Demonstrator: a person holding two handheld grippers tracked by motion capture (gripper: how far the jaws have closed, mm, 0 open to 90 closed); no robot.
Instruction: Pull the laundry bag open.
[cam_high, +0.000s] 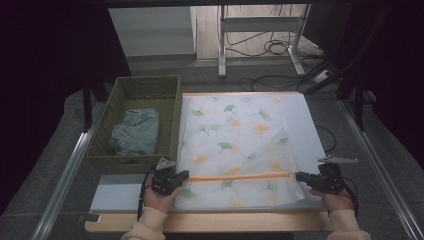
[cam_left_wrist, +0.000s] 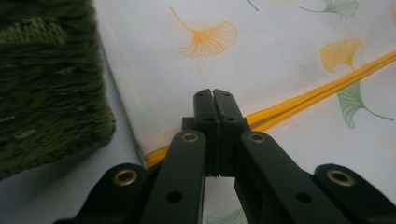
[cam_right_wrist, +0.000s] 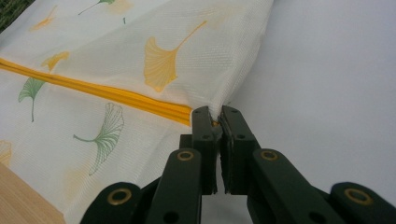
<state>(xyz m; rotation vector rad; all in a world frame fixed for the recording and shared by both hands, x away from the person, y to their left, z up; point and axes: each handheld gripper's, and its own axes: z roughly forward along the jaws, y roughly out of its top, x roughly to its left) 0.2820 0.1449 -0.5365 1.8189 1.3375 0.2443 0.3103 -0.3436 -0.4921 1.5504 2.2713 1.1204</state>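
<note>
A white mesh bag (cam_high: 240, 145) printed with orange and green ginkgo leaves lies flat on the white table (cam_high: 120, 192). An orange zipper (cam_high: 240, 177) runs across its near part. My left gripper (cam_high: 186, 174) sits at the zipper's left end, jaws shut; in the left gripper view its tips (cam_left_wrist: 214, 93) lie right over the zipper (cam_left_wrist: 299, 100), and I cannot tell whether they pinch anything. My right gripper (cam_high: 298, 175) is at the zipper's right end. There the right gripper (cam_right_wrist: 215, 112) is shut on the bag's corner (cam_right_wrist: 233, 88), with the fabric pulled up between the jaws.
A green woven basket (cam_high: 145, 90) stands left of the bag, touching its edge, with a folded pale blue cloth (cam_high: 136, 132) inside. The table's wooden front edge (cam_high: 225, 222) runs just before my hands. Metal rails flank the table, and cables lie on the floor behind.
</note>
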